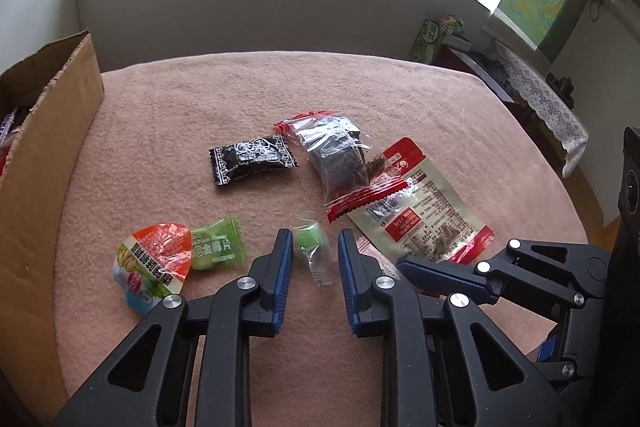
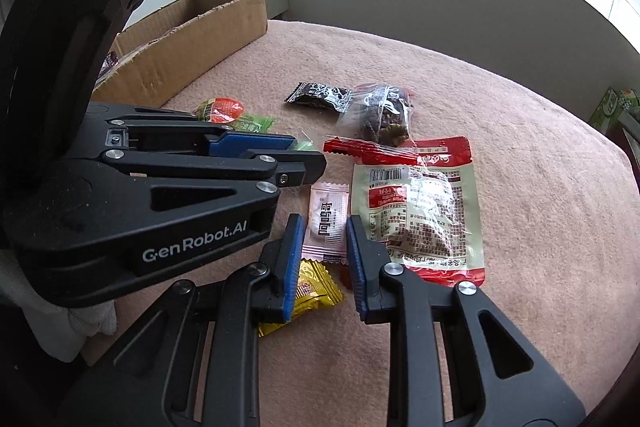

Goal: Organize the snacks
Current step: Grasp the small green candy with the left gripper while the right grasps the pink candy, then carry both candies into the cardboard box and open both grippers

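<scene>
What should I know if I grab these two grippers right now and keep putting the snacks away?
Left gripper: shut on the small green candy in clear wrap, low over the pink cloth.
Right gripper: shut on the pink-and-white sachet.
Done: some packets already lie in the brown cardboard box.
To do: box both held pieces, then the black wrapped candy, clear red-edged bag, beige-and-red pouch, green packet, orange-lidded jelly cup and gold wrapped candy.

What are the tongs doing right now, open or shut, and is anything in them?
Left tongs: shut on the small green candy.
Right tongs: shut on the pink packet.
</scene>
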### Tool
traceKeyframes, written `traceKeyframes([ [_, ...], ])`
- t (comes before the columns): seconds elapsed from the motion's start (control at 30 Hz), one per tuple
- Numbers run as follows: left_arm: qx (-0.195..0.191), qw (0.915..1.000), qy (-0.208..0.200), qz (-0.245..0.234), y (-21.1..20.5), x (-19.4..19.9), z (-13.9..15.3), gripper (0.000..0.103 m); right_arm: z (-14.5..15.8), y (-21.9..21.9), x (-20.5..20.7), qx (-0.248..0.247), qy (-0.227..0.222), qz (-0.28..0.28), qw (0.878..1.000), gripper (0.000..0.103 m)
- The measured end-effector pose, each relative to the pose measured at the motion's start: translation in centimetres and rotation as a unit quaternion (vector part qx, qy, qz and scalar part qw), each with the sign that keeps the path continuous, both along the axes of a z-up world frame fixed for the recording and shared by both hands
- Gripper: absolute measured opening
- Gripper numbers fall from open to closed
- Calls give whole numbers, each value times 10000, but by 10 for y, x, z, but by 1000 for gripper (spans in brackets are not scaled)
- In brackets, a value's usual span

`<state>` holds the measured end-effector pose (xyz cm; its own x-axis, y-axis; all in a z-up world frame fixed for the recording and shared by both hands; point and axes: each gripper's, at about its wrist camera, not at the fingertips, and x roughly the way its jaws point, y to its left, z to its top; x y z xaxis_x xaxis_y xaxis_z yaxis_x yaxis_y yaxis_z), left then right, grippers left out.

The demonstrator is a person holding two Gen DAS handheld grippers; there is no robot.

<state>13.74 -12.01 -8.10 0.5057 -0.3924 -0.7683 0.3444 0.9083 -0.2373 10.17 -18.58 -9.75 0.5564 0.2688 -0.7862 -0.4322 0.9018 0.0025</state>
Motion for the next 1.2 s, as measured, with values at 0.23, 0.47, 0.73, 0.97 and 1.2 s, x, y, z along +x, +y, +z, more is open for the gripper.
traceKeyframes([
  [0.23, -34, 10000, -45, 36, 8, -4, 3, 16, 7, -8, -6, 215, -58, -64, 9997, 22],
  [0.47, -143, 9995, -207, 187, 26, -10, 16, 16, 24, -10, -16, 373, -228, -74, 9990, 22],
  [0.73, -365, 9974, -502, 361, 48, -25, 37, 16, 57, -9, -19, 736, -534, -115, 9958, 22],
  [0.97, -597, 9922, -823, 717, 84, -34, 59, 16, 78, 8, -13, 1161, -569, -43, 9916, 22],
  [1.2, -604, 9851, -1125, 1150, 122, -43, 72, 16, 87, 47, -12, 1502, -507, 218, 9871, 22],
])
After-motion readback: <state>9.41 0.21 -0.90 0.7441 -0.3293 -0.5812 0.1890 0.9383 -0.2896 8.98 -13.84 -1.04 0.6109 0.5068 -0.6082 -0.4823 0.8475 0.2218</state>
